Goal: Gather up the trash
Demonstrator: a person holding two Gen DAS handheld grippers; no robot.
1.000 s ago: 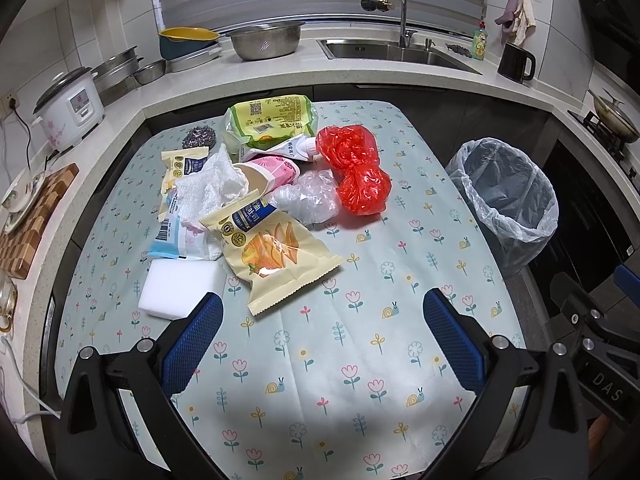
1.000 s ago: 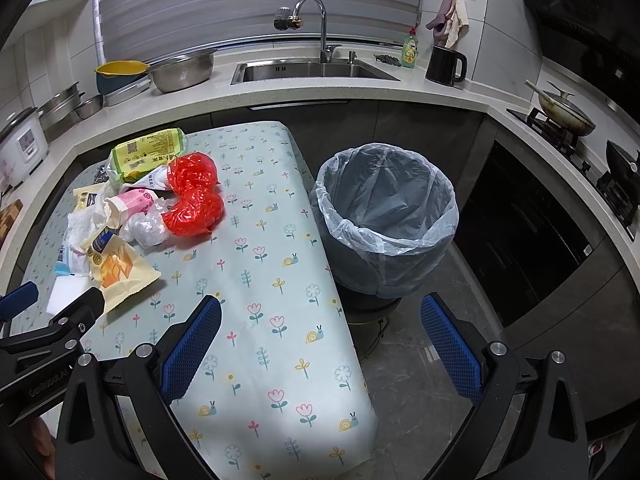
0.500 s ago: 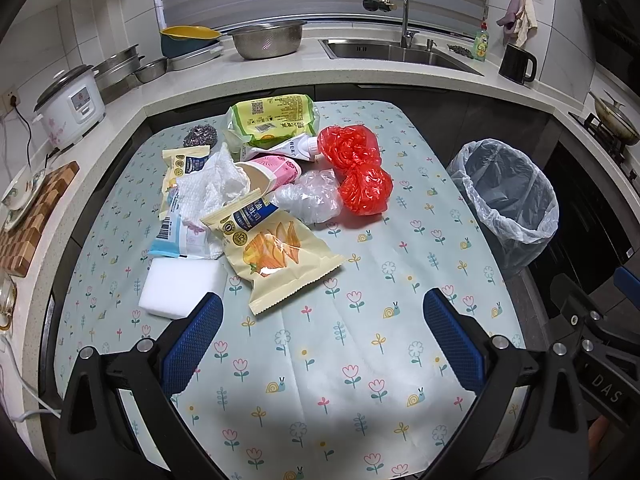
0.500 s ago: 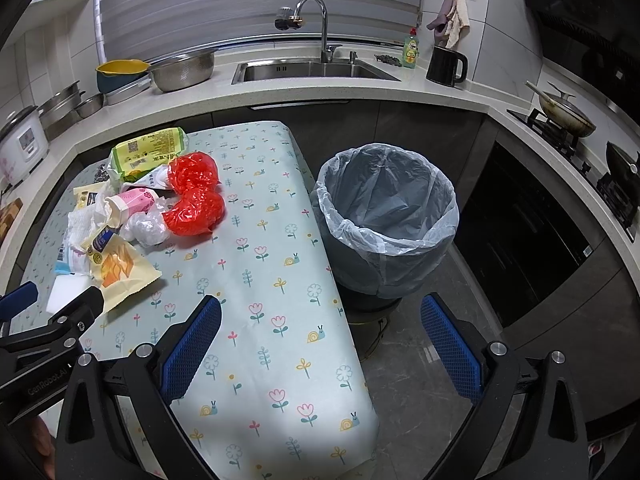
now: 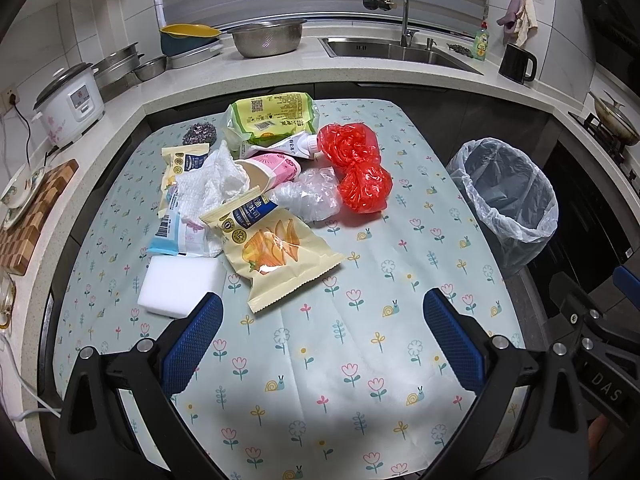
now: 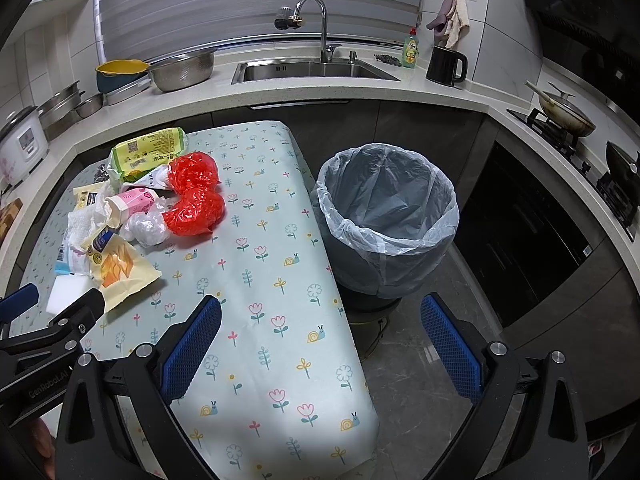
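Note:
A heap of trash lies on the flowered tablecloth [image 5: 360,360]: a yellow chip bag [image 5: 276,252], a red plastic bag [image 5: 358,168], a clear plastic bag [image 5: 310,196], a pink cup [image 5: 272,170], a crumpled white tissue [image 5: 208,188], a green wrapper [image 5: 272,118] and a white block [image 5: 180,282]. A bin lined with a clear bag [image 6: 384,216] stands on the floor right of the table. My left gripper [image 5: 322,340] hovers open above the near table, short of the chip bag. My right gripper [image 6: 320,352] is open over the table's right edge, holding nothing.
A counter wraps around the back with a rice cooker [image 5: 70,104], metal bowls [image 5: 266,38], a sink [image 6: 316,70] and a black kettle [image 6: 446,65]. A stove with a pan [image 6: 566,114] is at the right. A steel scourer [image 5: 199,134] lies behind the heap.
The left wrist view has crept slightly forward toward the heap. The right wrist view is almost unchanged. Both grippers stay open.

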